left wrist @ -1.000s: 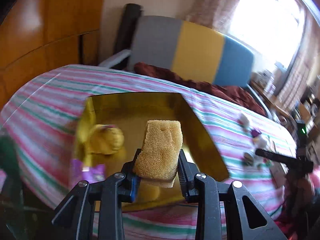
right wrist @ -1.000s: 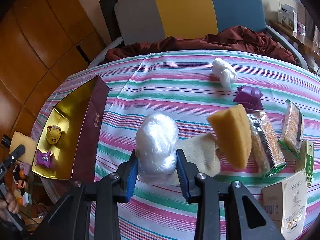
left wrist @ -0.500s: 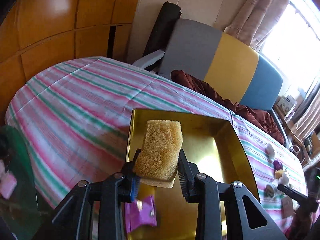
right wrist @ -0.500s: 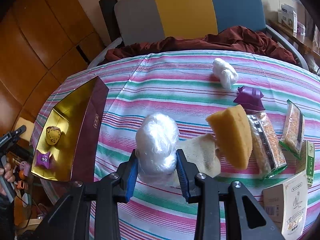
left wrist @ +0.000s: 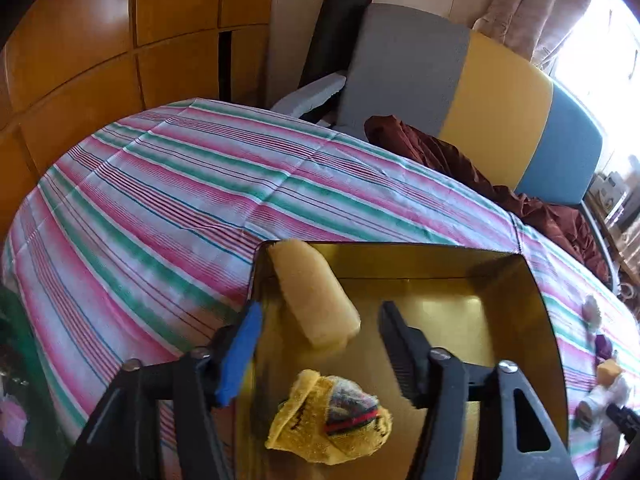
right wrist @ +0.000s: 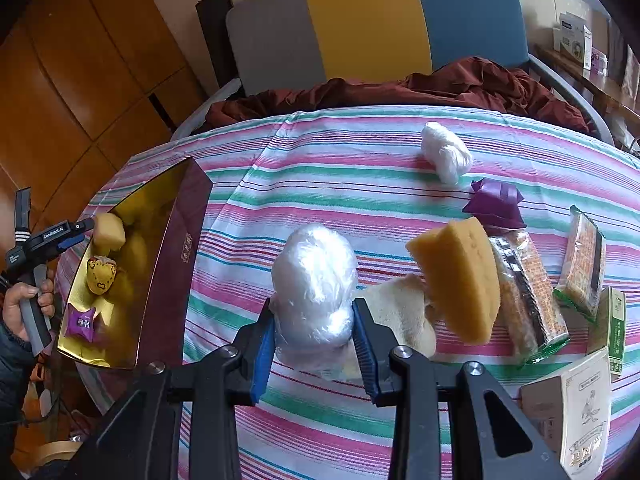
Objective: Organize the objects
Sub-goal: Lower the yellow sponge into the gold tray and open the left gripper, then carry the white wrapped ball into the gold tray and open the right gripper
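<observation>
**Left wrist view: porous sponge block dropping free over gold-lined box**

Left wrist view is showing the left gripper point(left wrist: 318, 322) with its jaws opening; the blue pad on one finger point(left wrist: 240, 350) and the ribbed black pad on the other are standing clear of the yellow sponge block point(left wrist: 314, 292). That block, oblong and coarse-pored, is lying tilted between the fingers, touching neither, against the far-left corner of the gold-lined box point(left wrist: 538, 300). The box is a shallow rectangle, mirror-bright inside, maroon outside. A crumpled yellow wrapped item point(left wrist: 330, 420) with dark printing is sitting near the camera on the box floor. The striped tablecloth point(left wrist: 168, 200), woven in pink, green and white bands, is spreading to the left and far side.

Right wrist view is showing the right gripper point(right wrist: 314, 334) clamping narrowly on a bundle of clear plastic film point(right wrist: 314, 280), rounded, glossy and wrinkled. Just right of it a cream fibrous pad point(right wrist: 402, 318) is lying flat, with a smooth orange wedge sponge point(right wrist: 458, 276) leaning over it. Further right, two crackly snack packets point(right wrist: 528, 296) and small cartons are lying side by side. On the far side, a white plastic bundle point(right wrist: 444, 152) and a folded purple wrapper point(right wrist: 496, 204) are resting apart. At far left, a purple wrapped sweet point(right wrist: 82, 322) is lying in the box, and a hand point(right wrist: 24, 300) is gripping the left tool's handle.
</observation>
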Motion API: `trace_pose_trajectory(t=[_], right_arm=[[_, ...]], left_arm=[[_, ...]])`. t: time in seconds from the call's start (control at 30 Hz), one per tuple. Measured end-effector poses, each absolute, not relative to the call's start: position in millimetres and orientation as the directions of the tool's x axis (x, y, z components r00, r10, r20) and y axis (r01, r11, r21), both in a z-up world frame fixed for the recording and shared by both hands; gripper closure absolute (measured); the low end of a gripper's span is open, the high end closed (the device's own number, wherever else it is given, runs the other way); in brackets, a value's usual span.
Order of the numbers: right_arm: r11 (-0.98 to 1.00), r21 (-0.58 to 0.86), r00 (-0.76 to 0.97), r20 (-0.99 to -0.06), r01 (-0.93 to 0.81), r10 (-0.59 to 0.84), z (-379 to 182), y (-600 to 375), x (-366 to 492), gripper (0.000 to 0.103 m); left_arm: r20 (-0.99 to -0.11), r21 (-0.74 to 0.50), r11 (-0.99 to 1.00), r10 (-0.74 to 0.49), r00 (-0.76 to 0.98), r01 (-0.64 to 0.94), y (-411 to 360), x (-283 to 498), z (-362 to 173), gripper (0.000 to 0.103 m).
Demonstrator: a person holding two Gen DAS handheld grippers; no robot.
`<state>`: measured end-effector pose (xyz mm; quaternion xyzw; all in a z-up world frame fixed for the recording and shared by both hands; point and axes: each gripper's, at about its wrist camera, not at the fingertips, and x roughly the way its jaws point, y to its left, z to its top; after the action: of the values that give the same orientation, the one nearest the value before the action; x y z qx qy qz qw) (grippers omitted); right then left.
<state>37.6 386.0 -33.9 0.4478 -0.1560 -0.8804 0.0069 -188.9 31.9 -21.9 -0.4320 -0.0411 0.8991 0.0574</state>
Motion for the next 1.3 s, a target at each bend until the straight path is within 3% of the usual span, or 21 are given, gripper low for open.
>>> trace_pose_trajectory(t=[0.33, 0.6, 0.83, 0.97, 1.07, 1.3], right_arm=[[-0.953, 0.27, -0.634, -0.764, -0.14, -0.124, -13.9, 372.4, 31.9, 0.067], [-0.94, 0.341, -0.612, -0.737, 0.028, -0.286, 9.1, 284.1, -16.9, 0.067], [-0.913, 0.401, -0.475, -0.789, 0.08, -0.389, -9.5, 185.9, -86.4, 0.067], [-0.884, 0.465, -0.412, -0.797, 0.051, -0.443, -25.2, 143.5, -131.1, 0.064], [-0.859, 0.508, -0.397, -0.778, 0.056, -0.487, -28.1, 124.2, -144.7, 0.052], [-0.881, 0.467, -0.41, -0.792, 0.069, -0.452, -29.9, 123.3, -123.9, 0.051]], left_arm=[[-0.721, -0.144, -0.988, 0.139, -0.679, -0.049, 4.4, -122.7, -10.3, 0.036], [-0.702, -0.167, -0.985, 0.154, -0.695, -0.05, -11.1, -73.5, -3.6, 0.035], [-0.701, -0.175, -0.984, 0.154, -0.696, -0.041, -23.5, -56.2, -6.8, 0.032], [-0.707, -0.196, -0.98, 0.156, -0.69, -0.02, -31.8, -53.4, -12.8, 0.032], [-0.705, -0.194, -0.981, 0.148, -0.693, -0.013, -36.6, -50.2, -15.7, 0.032], [-0.713, -0.193, -0.981, 0.134, -0.688, 0.009, -42.7, -51.9, -23.9, 0.032]])
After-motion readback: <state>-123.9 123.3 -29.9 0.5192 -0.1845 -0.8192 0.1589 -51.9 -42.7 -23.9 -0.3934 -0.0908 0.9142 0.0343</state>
